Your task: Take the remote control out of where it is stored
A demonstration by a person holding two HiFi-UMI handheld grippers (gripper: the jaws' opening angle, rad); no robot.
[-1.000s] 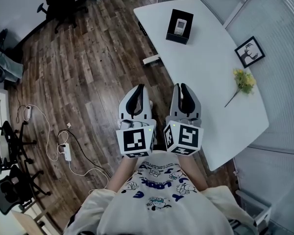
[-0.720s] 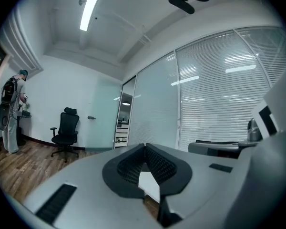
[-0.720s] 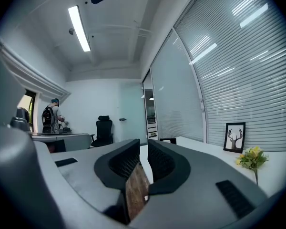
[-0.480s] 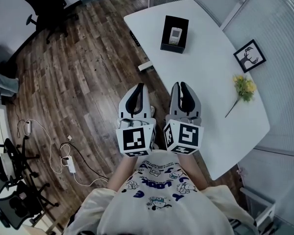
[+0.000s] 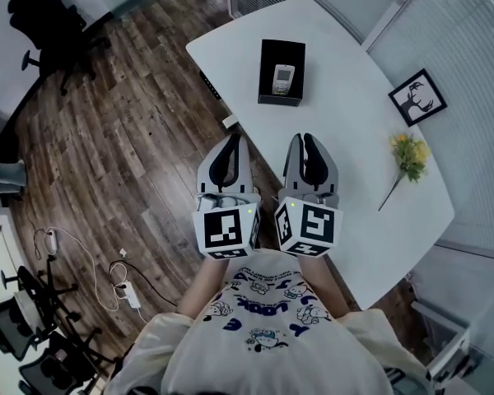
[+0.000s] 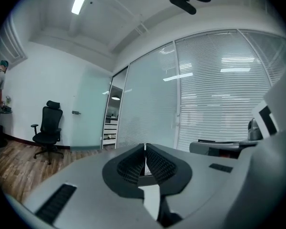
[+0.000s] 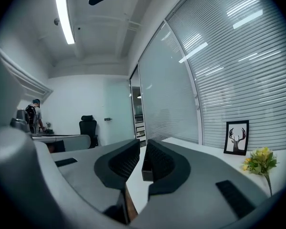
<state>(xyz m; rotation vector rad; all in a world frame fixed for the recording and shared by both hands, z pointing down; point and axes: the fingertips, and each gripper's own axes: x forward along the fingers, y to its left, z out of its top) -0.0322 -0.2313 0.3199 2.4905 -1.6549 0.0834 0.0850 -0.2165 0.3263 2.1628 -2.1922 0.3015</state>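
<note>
Head view: a small, pale silver remote control (image 5: 282, 78), with a little dark screen near its top end and buttons below, sits inside a black open box (image 5: 265, 60) on the far part of the white tabletop (image 5: 346, 138). Well short of it, the person holds the left tongs (image 5: 235, 137) and right tongs (image 5: 305, 140) side by side, both pointing toward the box. The left pair hangs over the wooden floor (image 5: 123, 146), just off the tabletop's edge. A framed deer picture (image 5: 417, 97) and a sprig of yellow flowers (image 5: 409, 151) lie off to the right

Left gripper view: the left tongs (image 6: 145, 148) are fully closed, ribbed pads meeting tip to tip with nothing between them. A black office chair (image 6: 47, 132) stands by the far wall

Right gripper view: the right tongs (image 7: 143, 141) stand a narrow slit apart and hold nothing. Through the slit the black box (image 7: 146, 168) shows farther along the tabletop (image 7: 190, 143), the remote itself hidden from this angle. The deer picture (image 7: 237, 137) and flowers (image 7: 260, 160) are at right
</note>
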